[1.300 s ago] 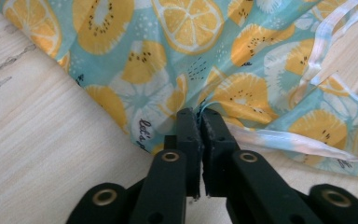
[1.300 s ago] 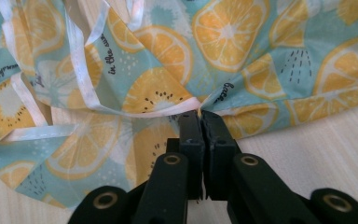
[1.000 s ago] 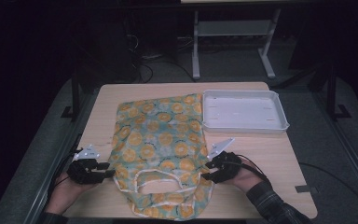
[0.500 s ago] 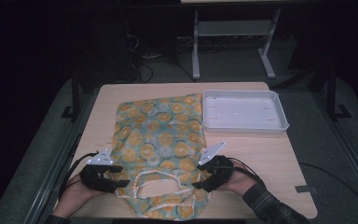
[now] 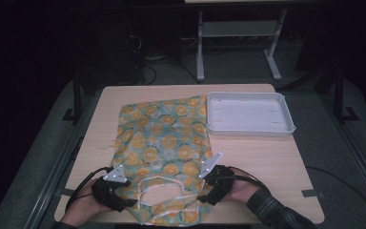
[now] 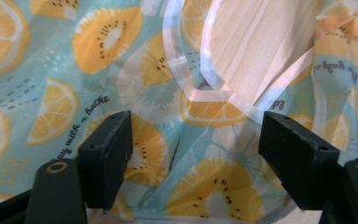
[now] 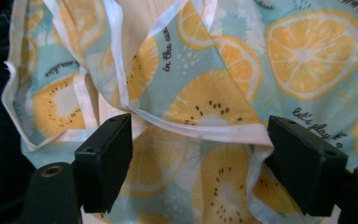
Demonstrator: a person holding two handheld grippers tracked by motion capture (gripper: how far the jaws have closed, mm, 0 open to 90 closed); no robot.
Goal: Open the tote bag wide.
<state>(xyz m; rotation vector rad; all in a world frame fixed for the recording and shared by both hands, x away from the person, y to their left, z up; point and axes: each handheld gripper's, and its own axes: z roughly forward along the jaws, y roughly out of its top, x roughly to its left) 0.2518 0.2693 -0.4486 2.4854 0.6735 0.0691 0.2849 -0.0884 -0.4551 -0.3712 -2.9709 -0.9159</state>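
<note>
High view: the fruit-print garment (image 5: pixel 164 148) lies flat on the desk (image 5: pixel 262 167), long axis near-to-far, its near neckline between the left tongs (image 5: pixel 124 200) and right tongs (image 5: pixel 205 193), both having just opened, clamping nothing.

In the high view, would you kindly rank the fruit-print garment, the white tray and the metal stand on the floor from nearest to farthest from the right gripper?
1. Fruit-print garment: right at the right gripper, spreading left and away.
2. White tray: on the table's far right corner.
3. Metal stand: on the floor beyond the table.
</note>
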